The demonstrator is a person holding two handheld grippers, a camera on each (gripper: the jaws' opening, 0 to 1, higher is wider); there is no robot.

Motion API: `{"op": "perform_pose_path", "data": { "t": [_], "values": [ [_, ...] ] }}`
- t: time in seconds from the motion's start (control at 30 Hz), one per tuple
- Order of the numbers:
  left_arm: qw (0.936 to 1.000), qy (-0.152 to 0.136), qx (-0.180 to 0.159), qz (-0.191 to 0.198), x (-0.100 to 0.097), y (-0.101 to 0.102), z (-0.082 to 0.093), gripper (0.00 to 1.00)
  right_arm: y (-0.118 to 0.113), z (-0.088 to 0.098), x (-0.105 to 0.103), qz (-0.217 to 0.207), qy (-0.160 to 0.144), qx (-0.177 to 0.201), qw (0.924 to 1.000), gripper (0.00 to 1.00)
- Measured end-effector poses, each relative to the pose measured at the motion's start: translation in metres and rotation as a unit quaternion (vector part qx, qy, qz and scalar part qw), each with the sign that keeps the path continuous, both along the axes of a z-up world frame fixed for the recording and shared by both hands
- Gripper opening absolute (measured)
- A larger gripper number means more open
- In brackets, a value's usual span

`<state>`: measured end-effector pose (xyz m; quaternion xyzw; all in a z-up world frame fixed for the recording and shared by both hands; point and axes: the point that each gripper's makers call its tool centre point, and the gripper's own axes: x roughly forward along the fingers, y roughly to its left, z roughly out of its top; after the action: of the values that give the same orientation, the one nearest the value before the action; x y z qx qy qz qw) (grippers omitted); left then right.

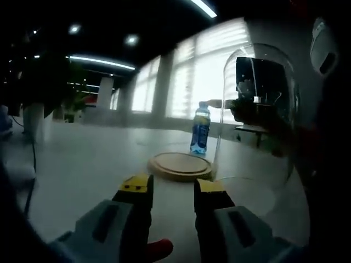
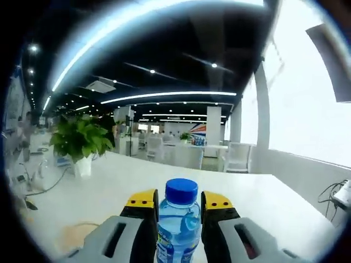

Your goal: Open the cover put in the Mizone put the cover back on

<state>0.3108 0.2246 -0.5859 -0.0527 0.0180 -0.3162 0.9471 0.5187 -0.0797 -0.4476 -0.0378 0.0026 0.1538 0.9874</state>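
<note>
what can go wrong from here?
1. The right tongs hold the Mizone bottle high, just below its blue cap. It may swing or slip when lifted.
2. The glass cover stands right beside the wooden base, so the bottle or the right tongs could knock it on the way over.

The bottle runs off the right gripper view's bottom edge, its label unreadable. In the left gripper view, the glass dome blurs the right gripper behind it.
</note>
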Motion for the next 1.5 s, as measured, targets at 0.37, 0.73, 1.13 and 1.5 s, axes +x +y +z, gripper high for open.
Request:
{"op": "perform_pose_path", "data": {
  "t": [0.37,0.73,1.13,1.5],
  "values": [
    [1.0000,0.000,0.002,-0.002,0.000,-0.001,0.000,0.23,0.003,-0.008,0.026,-0.002,0.017,0.006,0.9998,0.23],
    [1.0000,0.000,0.006,0.000,0.000,-0.001,-0.001,0.23,0.003,-0.011,0.036,-0.006,0.020,0.017,0.9996,0.23],
    [1.0000,0.000,0.007,0.001,-0.001,-0.001,-0.002,0.23,0.003,-0.010,0.033,-0.012,0.005,0.016,0.9998,0.22],
    [0.9999,0.002,0.010,0.006,0.001,0.002,-0.004,0.23,0.004,-0.010,0.032,-0.026,0.002,0.024,0.9994,0.22]
  ]
}}
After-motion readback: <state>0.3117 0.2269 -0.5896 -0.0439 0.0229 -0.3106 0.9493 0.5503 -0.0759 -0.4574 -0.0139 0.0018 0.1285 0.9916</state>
